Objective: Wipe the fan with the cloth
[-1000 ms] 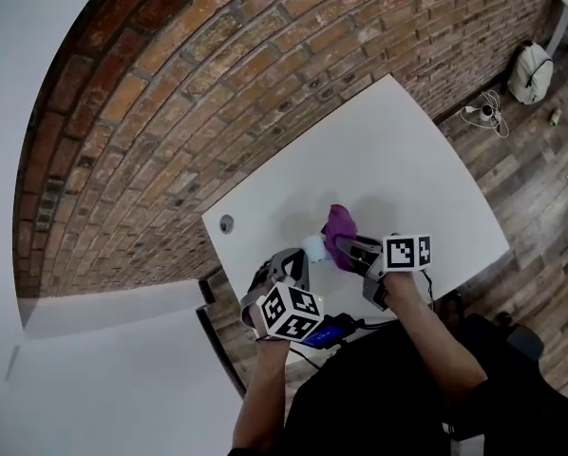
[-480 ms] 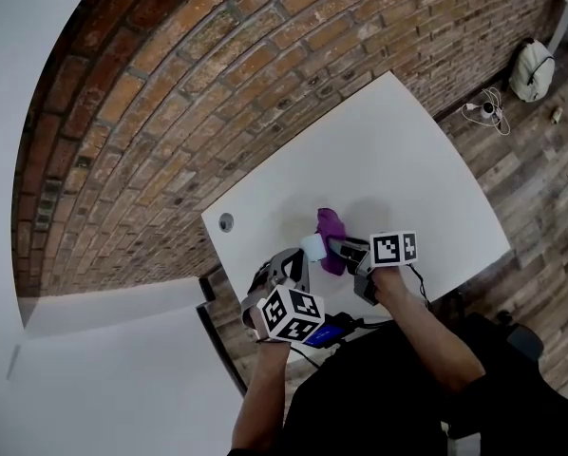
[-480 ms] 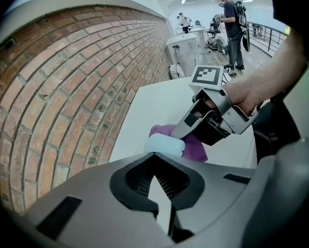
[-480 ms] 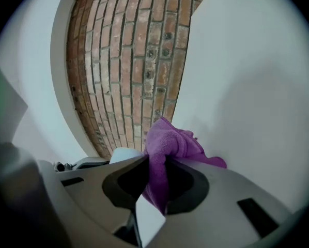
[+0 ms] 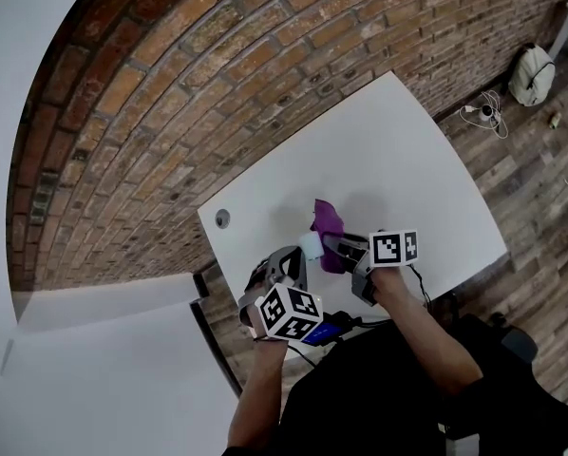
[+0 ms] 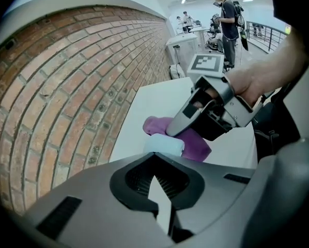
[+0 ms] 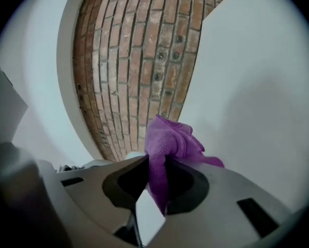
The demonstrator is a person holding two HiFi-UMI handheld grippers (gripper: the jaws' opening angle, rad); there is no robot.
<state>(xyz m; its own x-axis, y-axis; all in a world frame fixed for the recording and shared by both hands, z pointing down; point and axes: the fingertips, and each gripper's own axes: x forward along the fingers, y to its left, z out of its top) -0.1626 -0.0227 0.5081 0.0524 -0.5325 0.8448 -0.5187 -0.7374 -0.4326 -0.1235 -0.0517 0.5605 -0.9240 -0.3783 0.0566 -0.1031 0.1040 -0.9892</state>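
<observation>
Mid-wipe, probably: right fingers (image 7: 222,211) clamped on cloth (image 7: 170,143), left fingers (image 6: 96,211) together by fan (image 6: 164,144); next drag cloth toward 8 o'clock over it.

Overhead, two close-ups (cloth (image 5: 328,220) shared)

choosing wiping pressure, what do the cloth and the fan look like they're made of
Cloth: purple fabric, probably microfibre, going by its fuzzy nap and soft folds. Fan: probably smooth pale plastic with a satin finish, going by its even, rounded edge; too little shows to be sure.
</observation>
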